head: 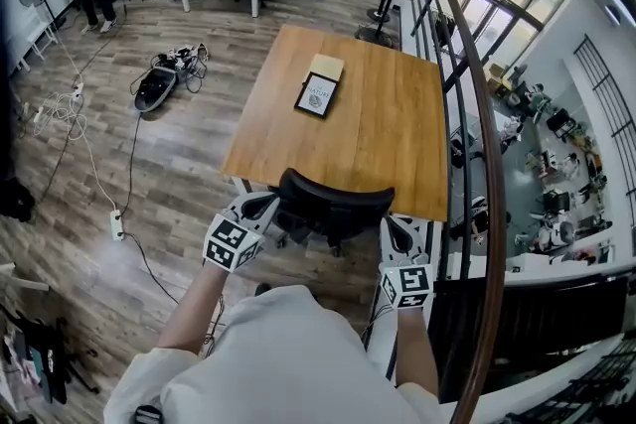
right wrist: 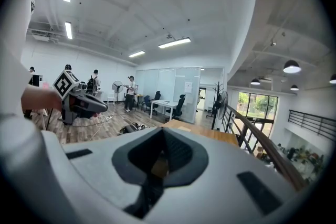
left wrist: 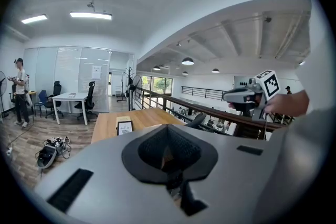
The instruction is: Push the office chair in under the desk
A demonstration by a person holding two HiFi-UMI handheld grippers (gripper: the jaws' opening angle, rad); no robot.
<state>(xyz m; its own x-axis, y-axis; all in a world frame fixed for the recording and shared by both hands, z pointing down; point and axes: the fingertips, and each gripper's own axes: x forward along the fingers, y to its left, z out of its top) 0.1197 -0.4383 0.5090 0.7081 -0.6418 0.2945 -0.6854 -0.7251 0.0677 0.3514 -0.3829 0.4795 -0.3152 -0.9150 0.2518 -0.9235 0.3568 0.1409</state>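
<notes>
Flanking the office chair (head: 333, 204), the left gripper (head: 260, 207) and the right gripper (head: 397, 233) sit at either end of its black backrest. This one-per-side placement looks chosen so that a push goes evenly and the chair does not swivel. Each gripper's own view shows its jaws brought together with nothing clamped between them. Closed like this they act as blunt pushers rather than clamps, which suits a shove.

From the head view the left tip appears to meet the backrest's left end, while the right sits just beside the right end. Whether either truly presses on it I cannot tell.

The chair stands at the near edge of the wooden table (head: 397, 134), roughly centred. Its backrest is right at the edge and the seat seems to be beneath the top, so the job looks nearly or wholly done. A framed card (head: 318, 95) and a notebook (head: 325, 67) lie toward the table's far side, well apart from the chair. A railing (head: 465, 65) runs close along the table's right side, so a straight push toward the far side looks safest.
</notes>
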